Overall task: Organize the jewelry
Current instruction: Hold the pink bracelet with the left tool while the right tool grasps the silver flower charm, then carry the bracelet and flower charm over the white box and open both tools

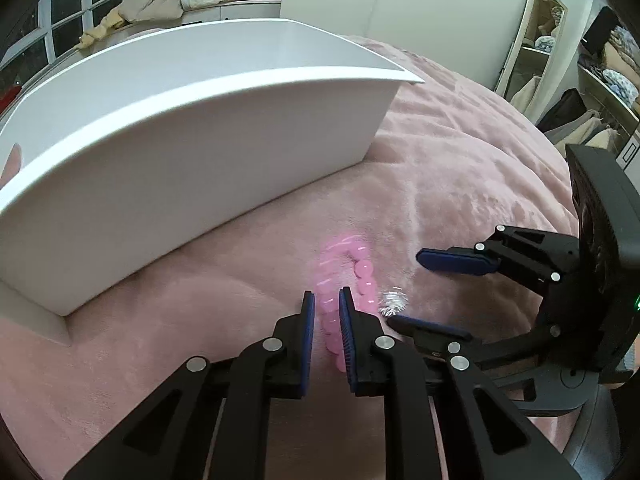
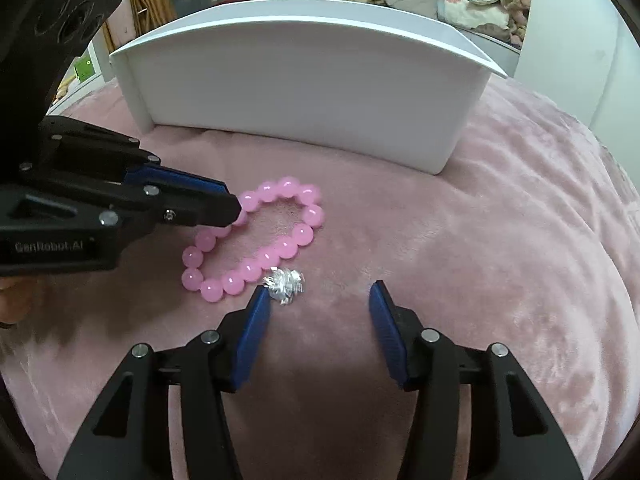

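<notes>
A pink bead bracelet [image 2: 256,240] lies on the pink blanket in front of a white box [image 2: 304,80]. My left gripper [image 1: 326,300] is closed on one side of the bracelet [image 1: 362,276], with beads between its blue pads; the far loop is motion-blurred. It shows in the right wrist view [image 2: 234,210] coming in from the left. A small silver sparkly ornament [image 2: 285,282] lies just right of the bracelet, also in the left wrist view [image 1: 394,300]. My right gripper [image 2: 318,294] is open, its left fingertip beside the ornament; it shows at the right of the left wrist view [image 1: 412,292].
The white box [image 1: 192,152] has tall walls and stands open-topped on the pink blanket [image 2: 500,240]. Behind are windows, piled clothes [image 2: 460,0] and shelves [image 1: 600,92].
</notes>
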`<control>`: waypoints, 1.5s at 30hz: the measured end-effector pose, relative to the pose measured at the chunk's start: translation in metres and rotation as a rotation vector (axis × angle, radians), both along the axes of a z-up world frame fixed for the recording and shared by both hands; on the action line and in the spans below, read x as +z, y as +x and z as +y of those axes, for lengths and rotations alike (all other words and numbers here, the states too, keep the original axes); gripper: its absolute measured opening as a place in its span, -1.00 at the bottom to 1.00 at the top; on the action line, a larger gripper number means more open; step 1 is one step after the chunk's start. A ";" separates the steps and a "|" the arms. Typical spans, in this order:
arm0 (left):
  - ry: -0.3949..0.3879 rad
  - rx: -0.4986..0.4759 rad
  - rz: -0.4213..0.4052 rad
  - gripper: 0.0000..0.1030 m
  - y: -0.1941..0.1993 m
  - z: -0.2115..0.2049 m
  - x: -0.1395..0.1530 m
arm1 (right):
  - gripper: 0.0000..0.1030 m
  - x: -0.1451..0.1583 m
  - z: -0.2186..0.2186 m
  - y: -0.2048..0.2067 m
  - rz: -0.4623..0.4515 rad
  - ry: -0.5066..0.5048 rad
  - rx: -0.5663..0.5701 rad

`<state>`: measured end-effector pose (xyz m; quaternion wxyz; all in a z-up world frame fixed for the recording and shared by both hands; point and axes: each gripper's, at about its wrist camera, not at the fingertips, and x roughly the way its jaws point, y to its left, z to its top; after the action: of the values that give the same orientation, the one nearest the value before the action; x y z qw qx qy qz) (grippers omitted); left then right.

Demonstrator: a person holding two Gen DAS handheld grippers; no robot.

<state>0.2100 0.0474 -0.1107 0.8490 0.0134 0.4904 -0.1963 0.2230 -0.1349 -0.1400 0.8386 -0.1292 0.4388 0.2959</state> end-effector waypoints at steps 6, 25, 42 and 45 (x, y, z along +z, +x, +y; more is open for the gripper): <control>0.002 -0.020 0.026 -0.25 0.001 -0.007 -0.011 | -0.27 0.005 0.009 -0.005 -0.005 0.033 0.060; 0.022 -0.024 0.005 -0.68 -0.003 -0.021 -0.013 | -0.60 0.037 -0.060 0.006 -0.050 0.140 -0.215; -0.018 -0.054 -0.111 -0.68 -0.024 -0.026 0.062 | -0.59 0.083 -0.063 -0.018 -0.158 0.188 -0.232; -0.017 -0.051 -0.129 -0.68 -0.024 -0.023 0.075 | -0.59 0.086 -0.062 -0.023 -0.172 0.174 -0.228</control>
<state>0.1857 0.0243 -0.0356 0.8737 0.0312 0.4325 -0.2206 0.2002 -0.1966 -0.0539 0.9092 -0.0303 0.3500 0.2236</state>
